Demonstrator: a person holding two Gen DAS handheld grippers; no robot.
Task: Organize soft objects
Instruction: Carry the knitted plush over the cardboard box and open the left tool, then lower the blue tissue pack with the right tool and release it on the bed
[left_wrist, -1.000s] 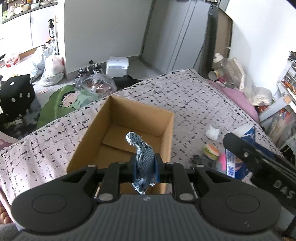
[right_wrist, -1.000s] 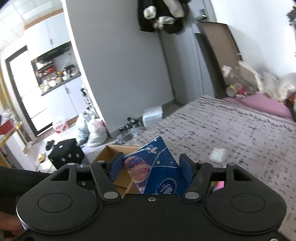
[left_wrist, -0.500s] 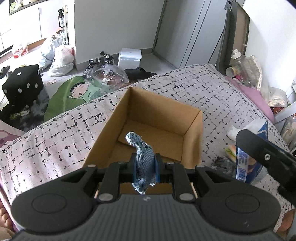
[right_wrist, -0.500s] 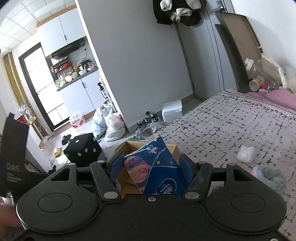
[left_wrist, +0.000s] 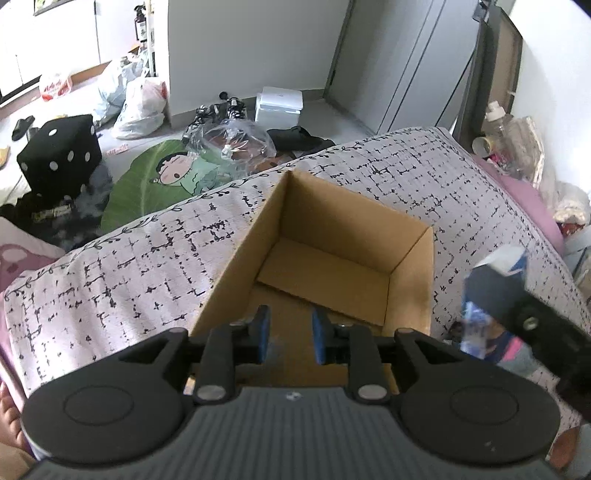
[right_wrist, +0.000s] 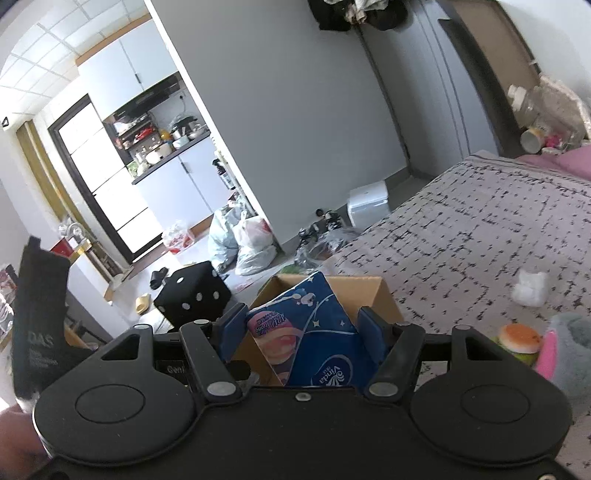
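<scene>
Left gripper (left_wrist: 287, 335) gapes empty over the cardboard box (left_wrist: 410, 266) mid-frame; right gripper (right_wrist: 301, 334) clamps the blue tissue pack (right_wrist: 317, 332); burger toy (right_wrist: 519, 341) lower right.

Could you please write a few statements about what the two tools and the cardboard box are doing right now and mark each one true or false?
1. The left tool is open with nothing between its pads. True.
2. The right tool is empty. False: it is shut on a blue tissue pack.
3. The cardboard box sits on the patterned bedspread with its top open. True.
4. The box is filled to the rim. False: its brown bottom shows in the left wrist view.
5. A burger-shaped toy lies on the bedspread outside the box. True.
</scene>
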